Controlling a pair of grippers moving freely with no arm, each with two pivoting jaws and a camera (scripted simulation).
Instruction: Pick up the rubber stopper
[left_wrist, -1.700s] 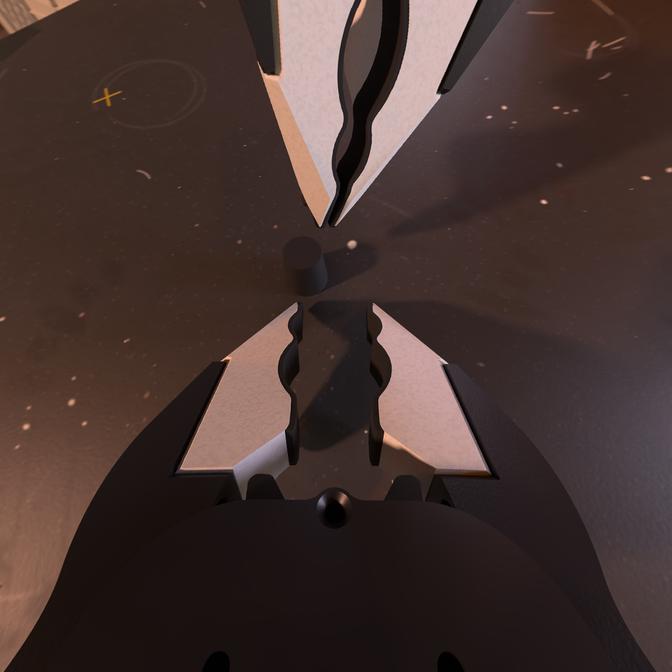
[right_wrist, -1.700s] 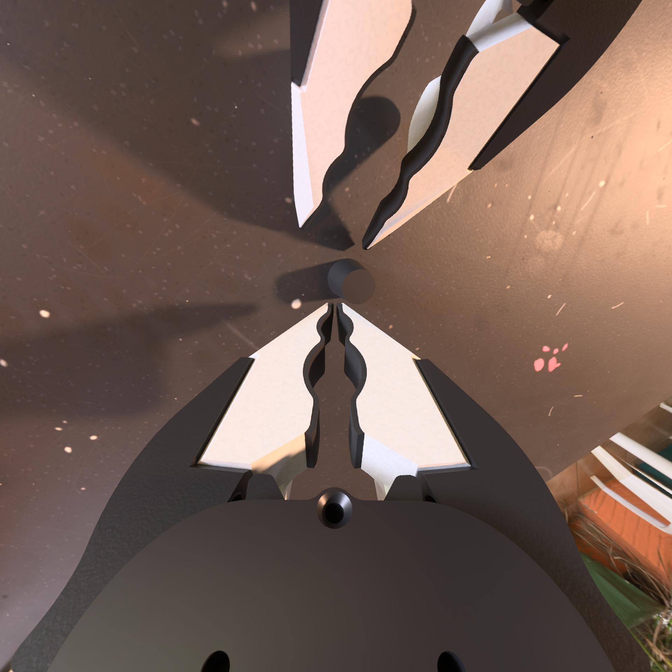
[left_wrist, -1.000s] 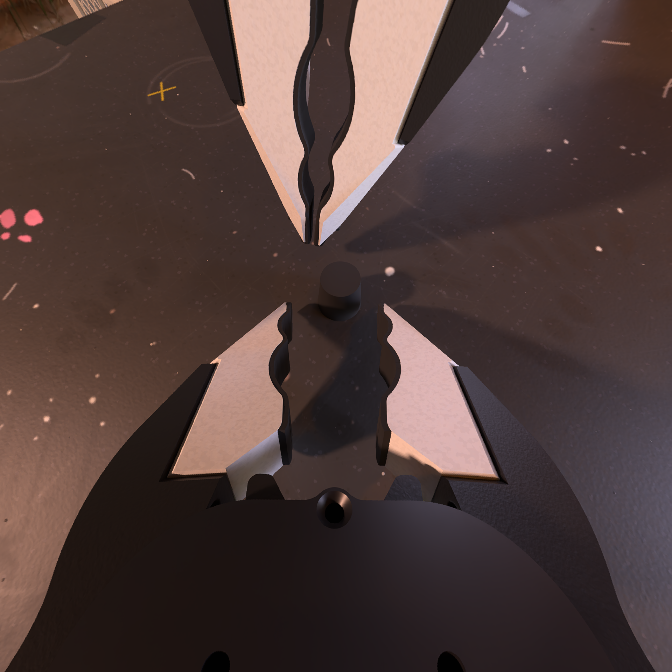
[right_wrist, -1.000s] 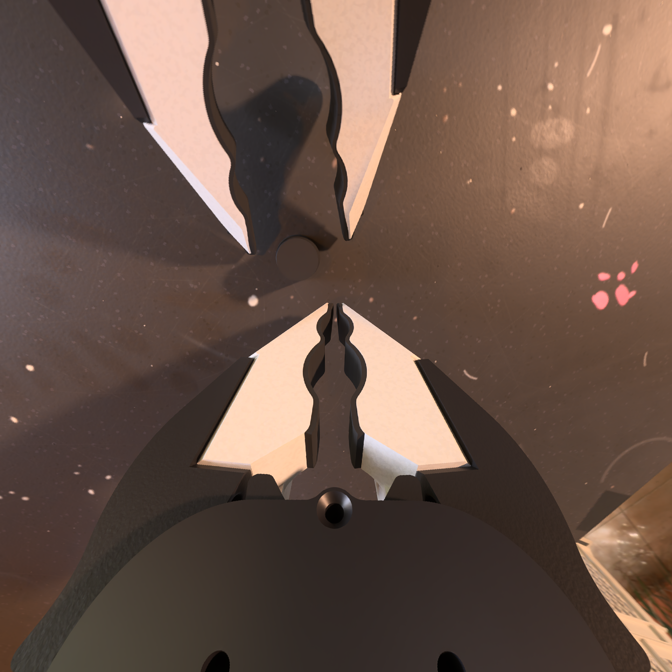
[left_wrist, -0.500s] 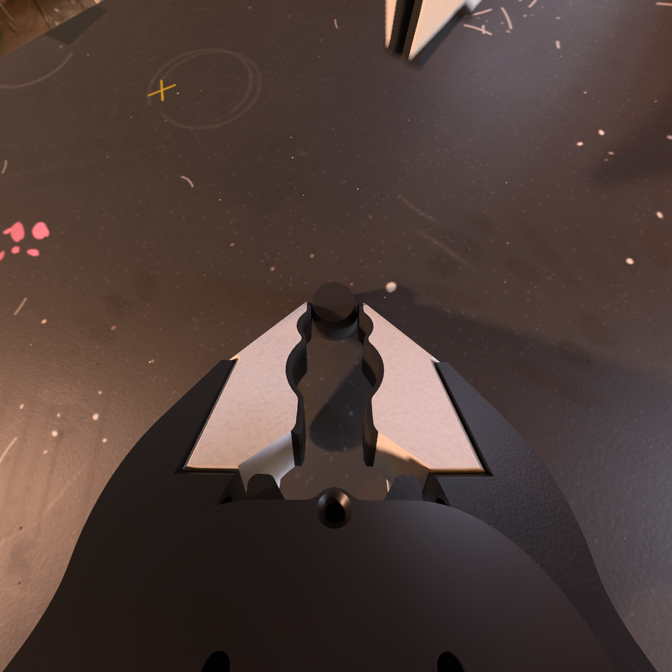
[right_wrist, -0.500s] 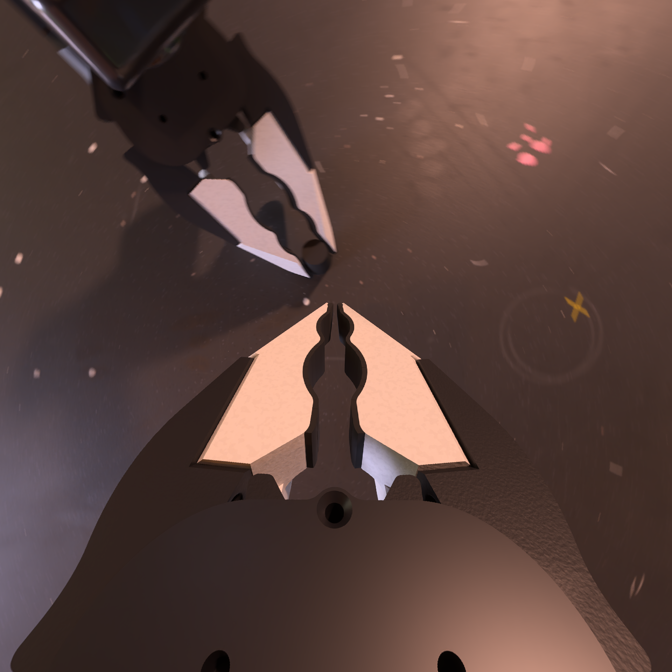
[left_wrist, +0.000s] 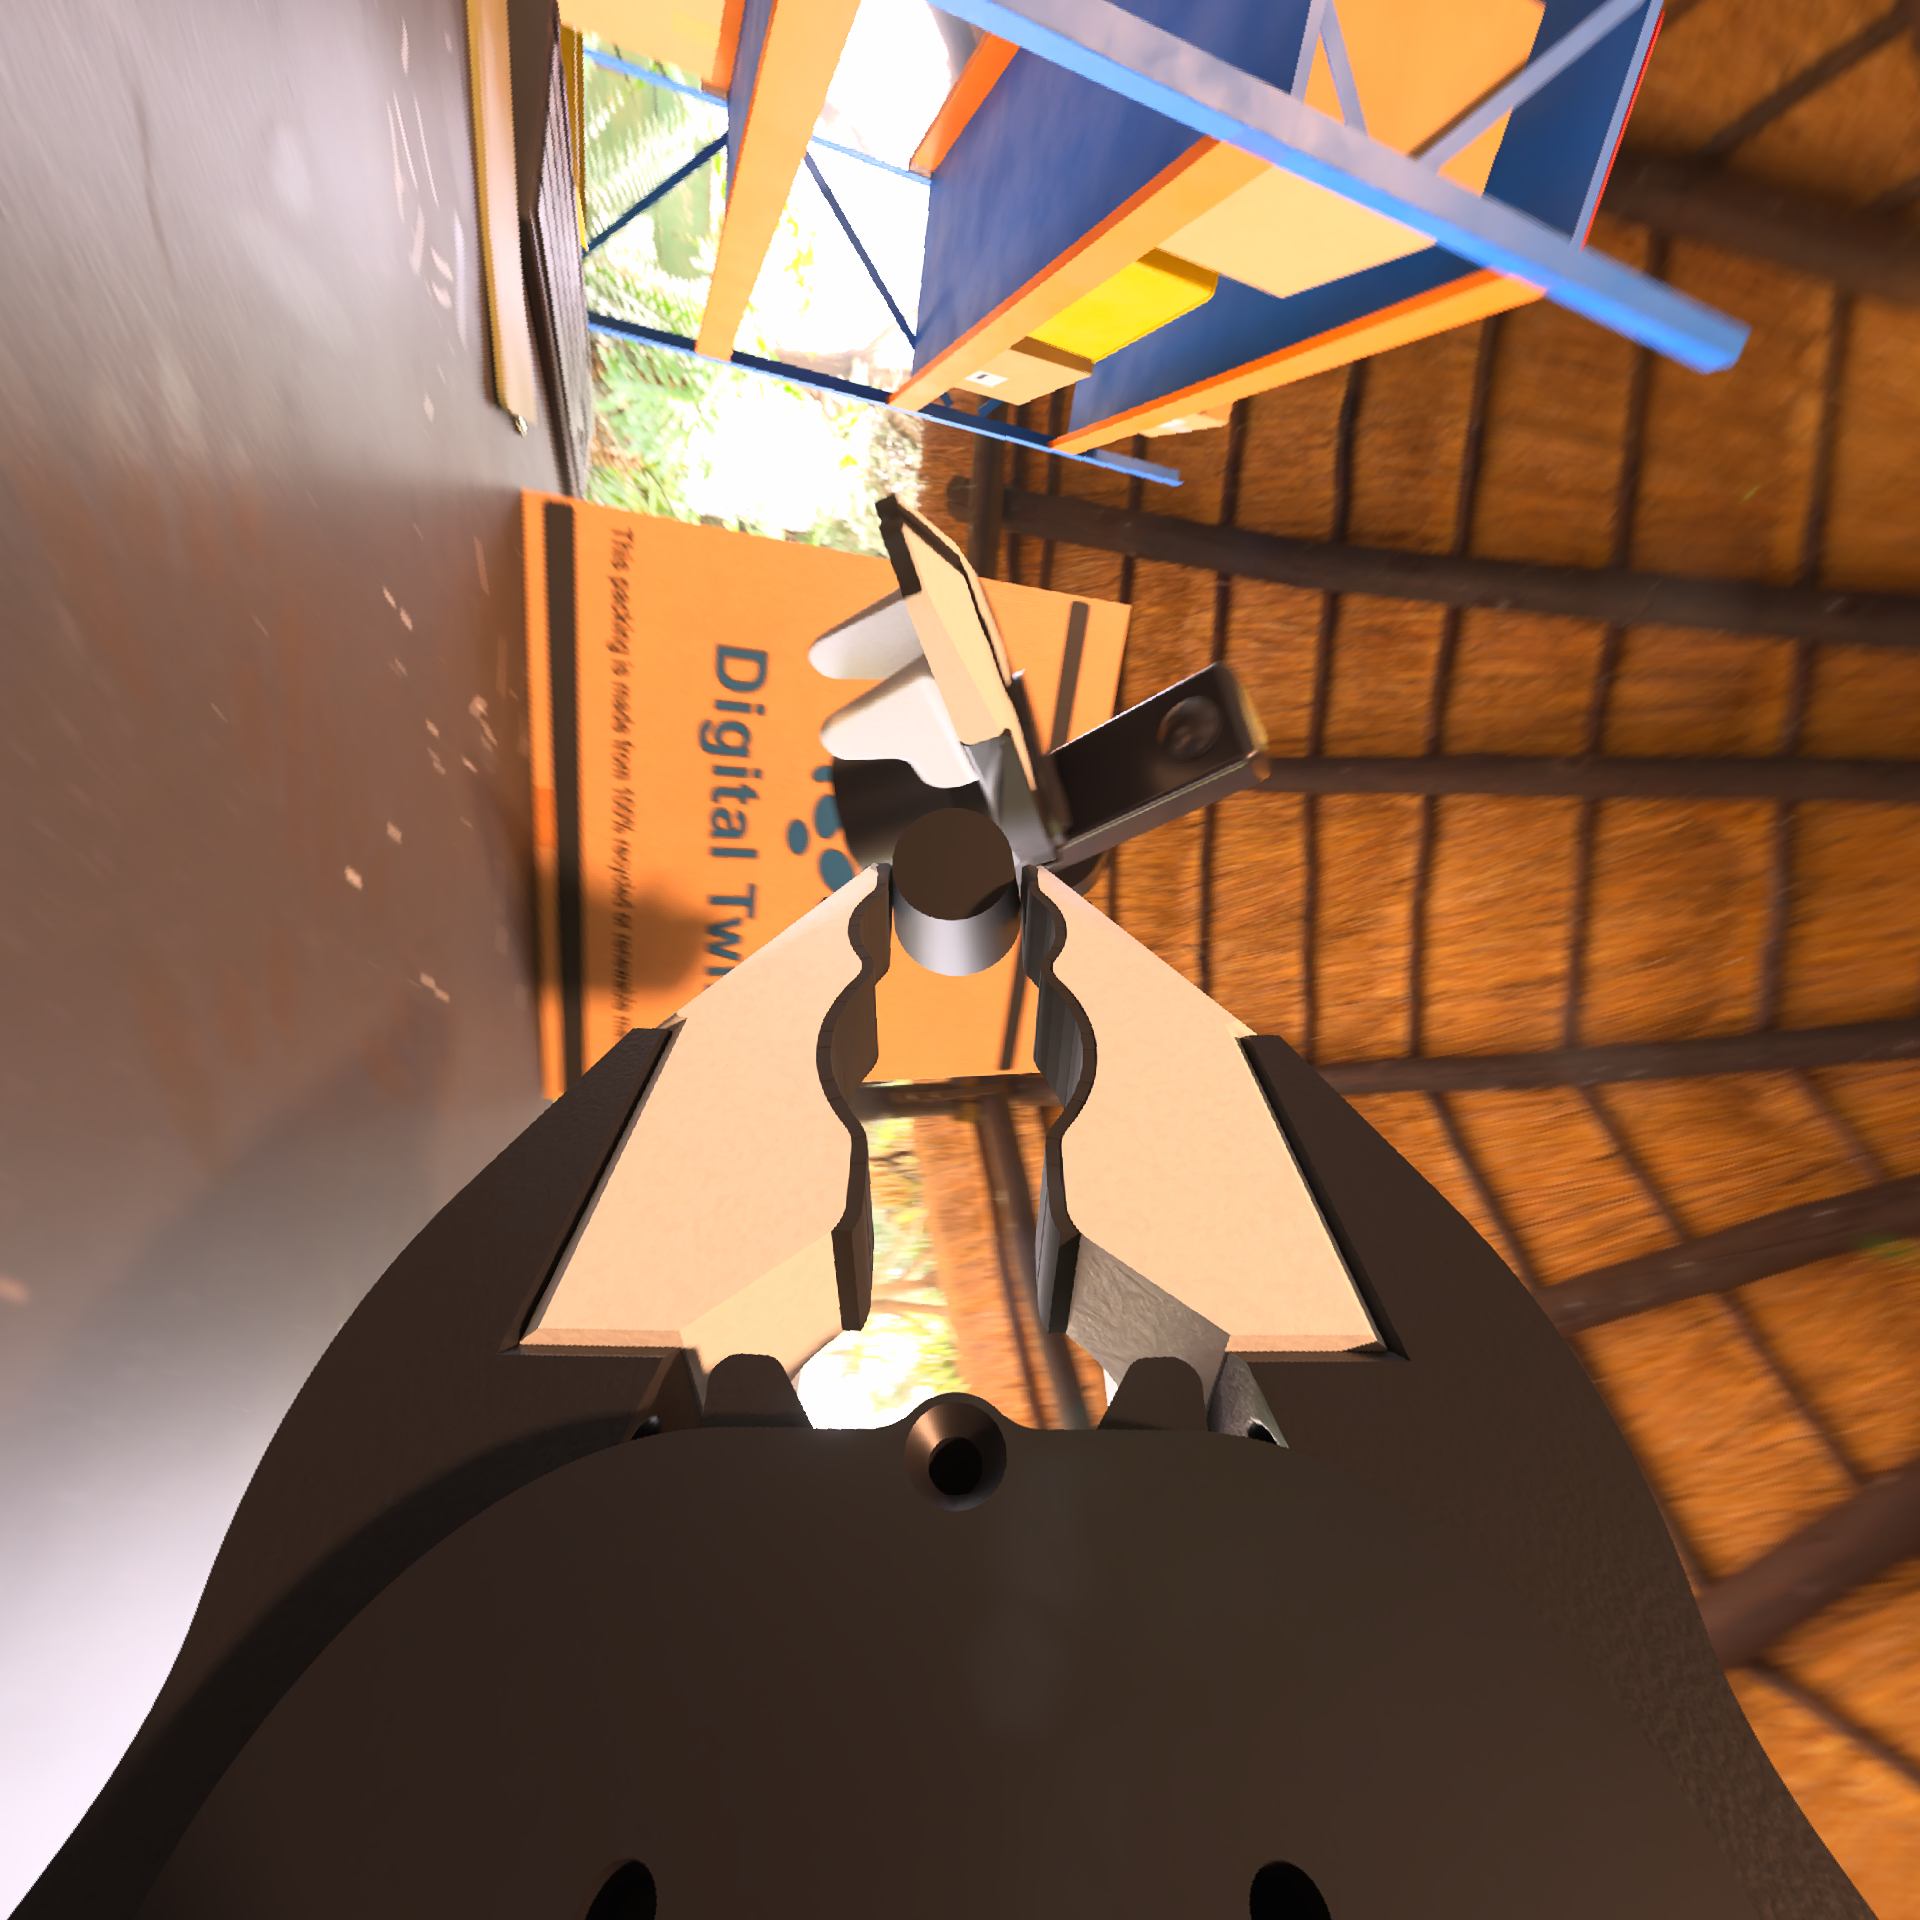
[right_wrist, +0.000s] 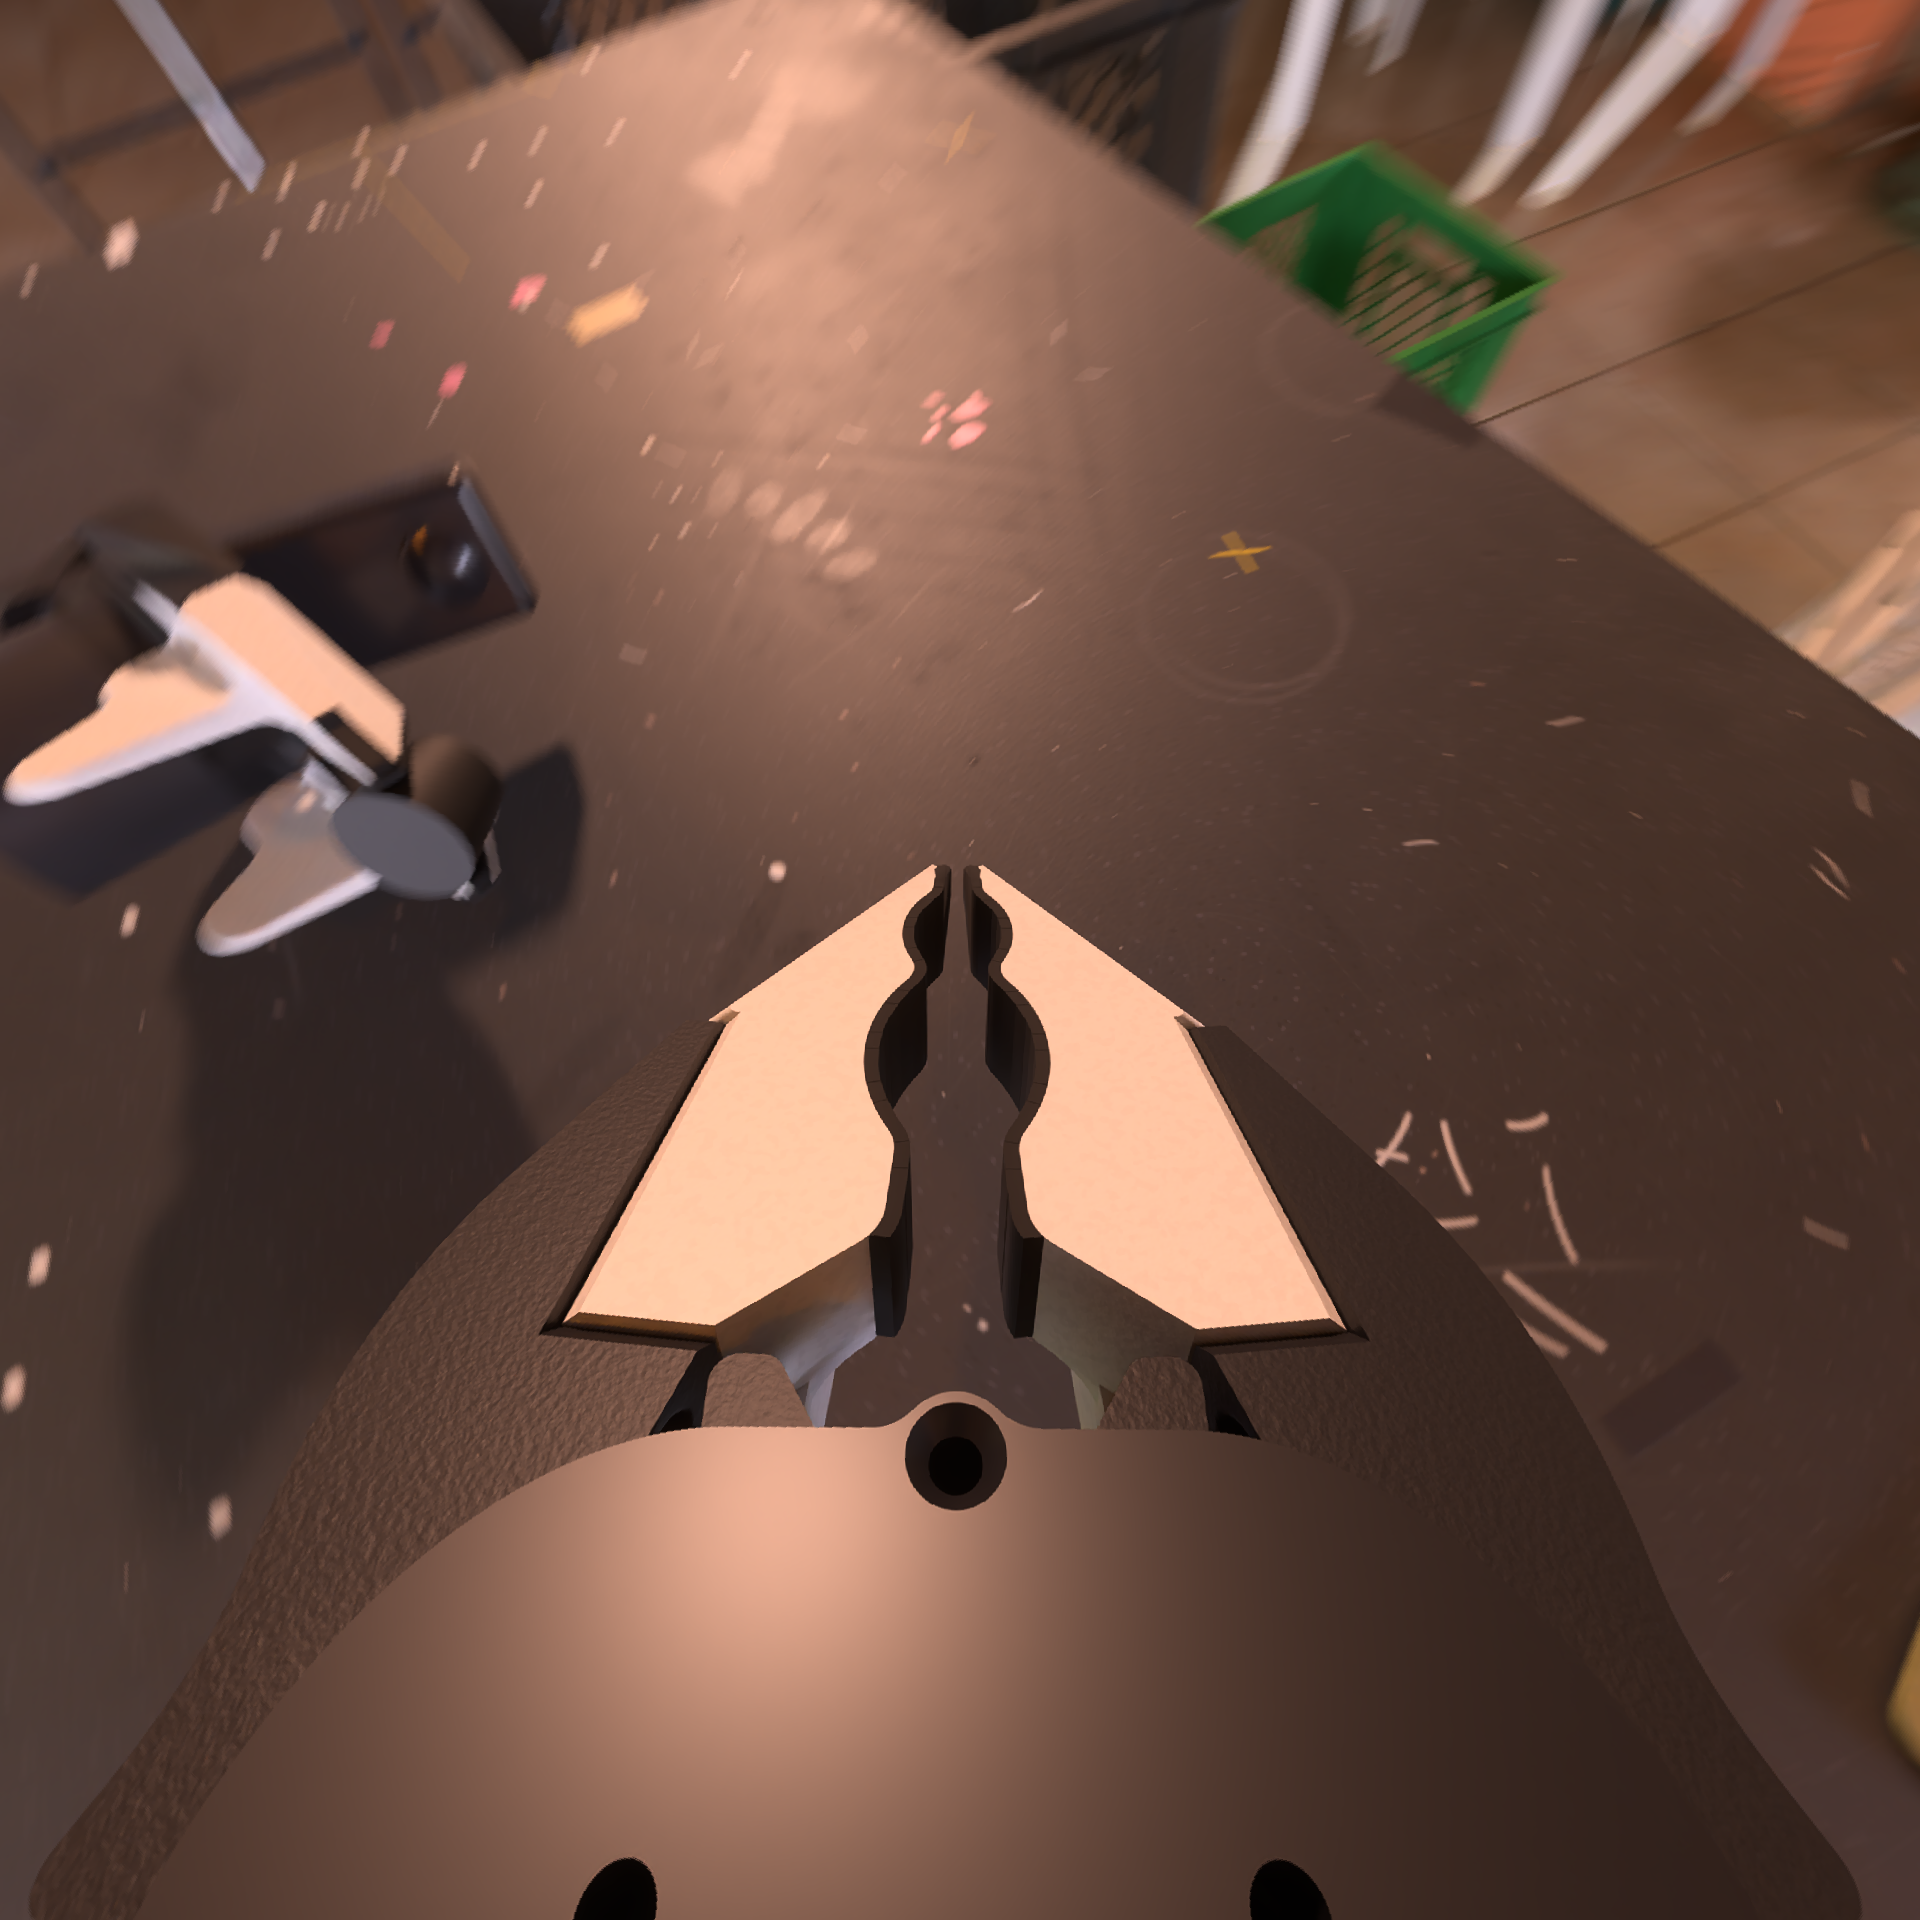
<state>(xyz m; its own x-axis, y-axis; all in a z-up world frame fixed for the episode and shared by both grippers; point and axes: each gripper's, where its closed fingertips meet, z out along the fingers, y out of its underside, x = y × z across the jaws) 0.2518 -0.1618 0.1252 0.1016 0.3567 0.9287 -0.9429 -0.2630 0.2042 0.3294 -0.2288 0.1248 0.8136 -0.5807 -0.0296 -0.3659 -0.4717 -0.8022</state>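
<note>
The rubber stopper (left_wrist: 954, 914), a short dark tapered cylinder, is pinched between the fingertips of my left gripper (left_wrist: 954, 883), which is shut on it. It is held in the air, clear of the dark table (left_wrist: 208, 727). The left wrist view is rolled, so the table runs up its left side. In the right wrist view the left gripper (right_wrist: 426, 831) hangs above the table at the left with the stopper (right_wrist: 457, 774) in its tips. My right gripper (right_wrist: 956, 873) is shut and empty, high over the table. It also shows in the left wrist view (left_wrist: 914, 540), just beyond the stopper.
A dark block with a small knob (right_wrist: 416, 571) lies on the table behind the left gripper. A yellow cross mark (right_wrist: 1242, 551) is on the table. A green crate (right_wrist: 1382, 270) stands past the table's far edge. An orange cardboard box (left_wrist: 675, 779) and blue-and-orange shelving (left_wrist: 1195, 208) are beyond the table.
My left gripper, shut on the stopper, has lifted it off the table and swung up and rolled. My right gripper has drawn back and higher, still shut.
</note>
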